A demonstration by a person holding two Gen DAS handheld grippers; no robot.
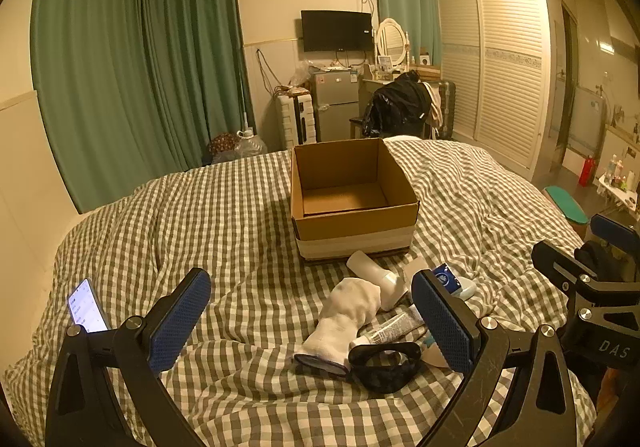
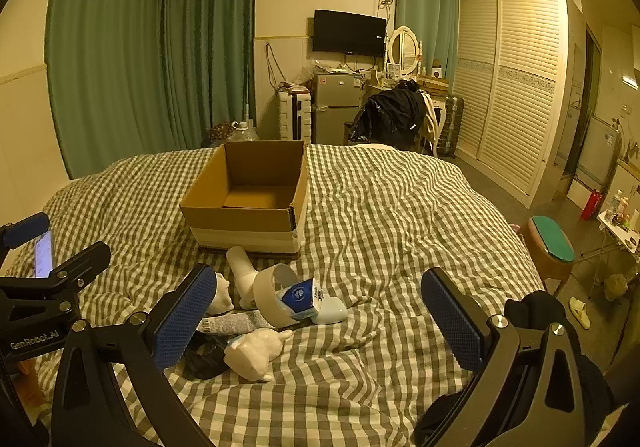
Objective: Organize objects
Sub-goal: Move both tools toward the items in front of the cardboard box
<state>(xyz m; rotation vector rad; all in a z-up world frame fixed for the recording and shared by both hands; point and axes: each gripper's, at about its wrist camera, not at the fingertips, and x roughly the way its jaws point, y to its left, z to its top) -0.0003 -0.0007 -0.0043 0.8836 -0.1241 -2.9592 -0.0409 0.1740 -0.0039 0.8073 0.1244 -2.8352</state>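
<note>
An open, empty cardboard box (image 1: 352, 223) (image 2: 240, 223) stands on the checked bed. In front of it lies a small pile: a white sock (image 1: 348, 315), a white bottle (image 1: 376, 273) (image 2: 244, 271), a tape roll (image 2: 276, 287), a blue-and-white packet (image 1: 446, 277) (image 2: 300, 297), a tube (image 1: 394, 327) (image 2: 236, 321), a black ring-shaped thing (image 1: 384, 365) and a white figure (image 2: 256, 353). My left gripper (image 1: 312, 321) is open and empty just before the pile. My right gripper (image 2: 320, 321) is open and empty, with the pile at its left finger.
A lit phone (image 1: 86, 311) (image 2: 43, 255) lies on the bed at the left. The checked duvet (image 1: 200, 227) is rumpled. Beyond the bed's right edge are a stool (image 2: 550, 243), a slipper (image 2: 580, 311) and a wardrobe (image 2: 516, 87).
</note>
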